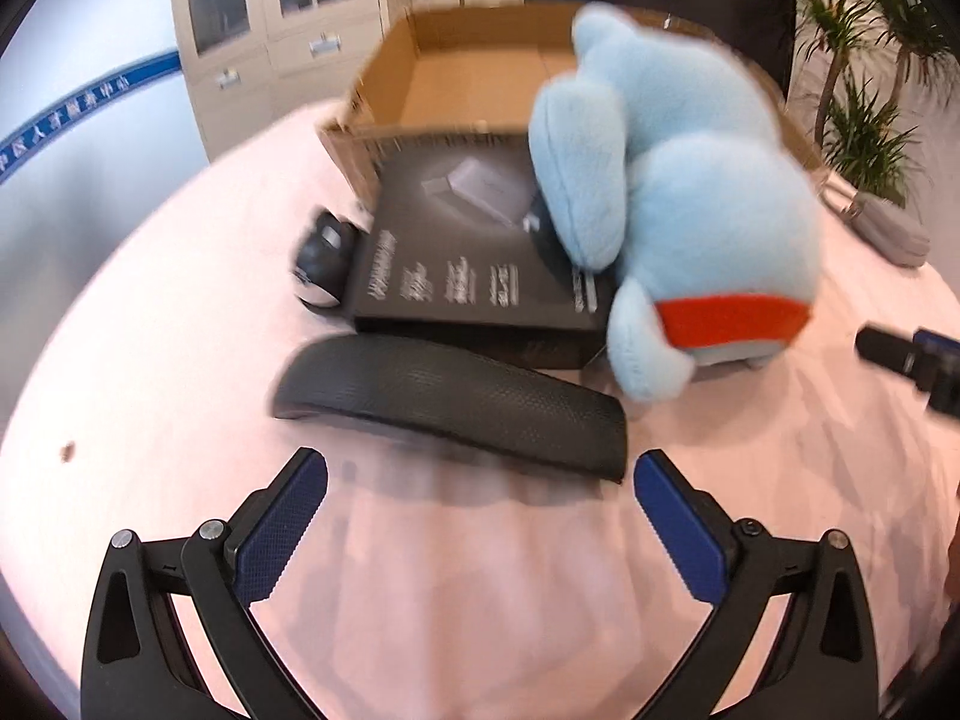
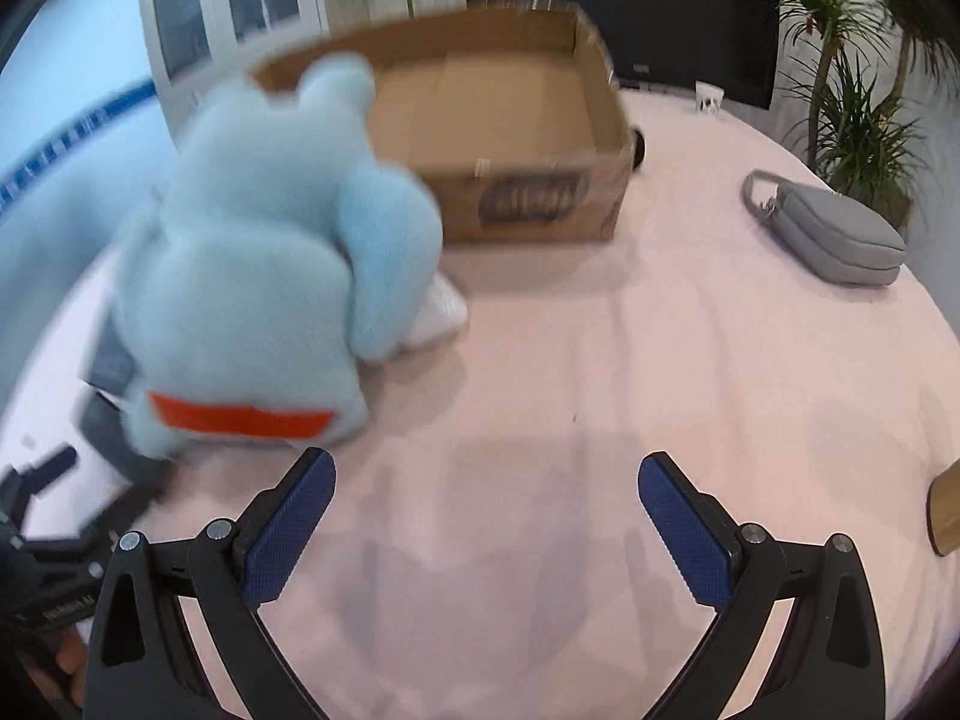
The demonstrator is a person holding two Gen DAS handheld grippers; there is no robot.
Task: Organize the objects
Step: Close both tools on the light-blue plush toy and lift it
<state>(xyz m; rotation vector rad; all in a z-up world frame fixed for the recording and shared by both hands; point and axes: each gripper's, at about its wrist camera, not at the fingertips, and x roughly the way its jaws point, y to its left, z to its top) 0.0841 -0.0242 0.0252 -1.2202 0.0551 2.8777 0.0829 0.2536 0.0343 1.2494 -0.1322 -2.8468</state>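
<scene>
- Both grippers, left gripper (image 1: 480, 468) and right gripper (image 2: 486, 468), are wide apart and hold nothing.
- The blue plush toy (image 1: 678, 198) leans on the black box (image 1: 474, 264), just before the cardboard box (image 1: 480, 78) near the table's far edge.
- Probably picking starts now; the next move needs closing on the black wrist rest (image 1: 450, 402).

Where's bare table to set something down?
Free: the pink table between the cardboard box, grey bag and right hand-held gripper. Crowded: around the blue plush toy, black box and wrist rest.
</scene>
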